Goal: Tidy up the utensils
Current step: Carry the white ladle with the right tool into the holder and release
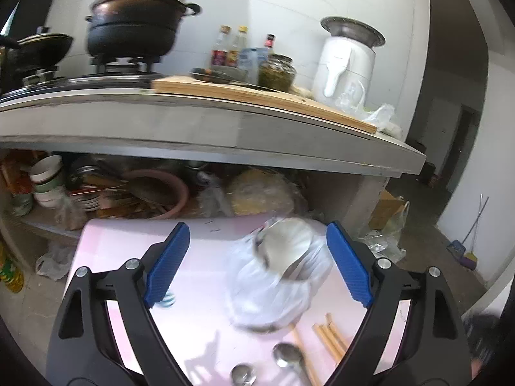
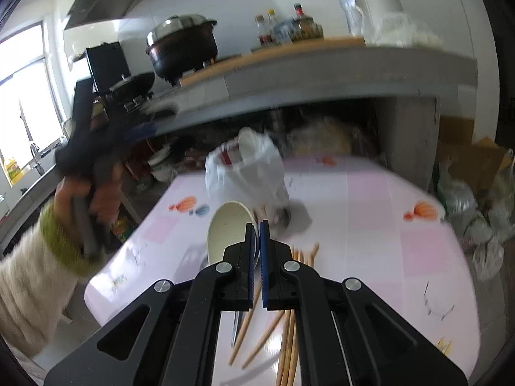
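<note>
Clenched blue pads of the right gripper (image 2: 256, 251) pinch the rim of a cream bowl (image 2: 229, 230), which stands tilted on edge above the pink table (image 2: 370, 225), its hollow facing left. Under that gripper, wooden chopsticks (image 2: 291, 331) lie scattered on the table, with a dark metal handle among them. Just beyond the bowl sits a white plastic bag (image 2: 246, 169), blurred, near the table's far edge. Only the right wrist view shows the left hand (image 2: 82, 197), in a green-cuffed cream sleeve, gripping its tool off the table's left side. From the left wrist view, the left gripper (image 1: 257, 265) stands released, its jaws spread wide with nothing pressed between them; the plastic bag (image 1: 273, 292) lies below the gap, something round and metallic showing at its top. Nearer that camera, two metal spoons (image 1: 286, 355) and a few chopsticks (image 1: 330, 334) rest on the table, which the right view hides. Behind the table runs a grey counter (image 1: 199, 128) carrying a black pot (image 1: 135, 29).
</note>
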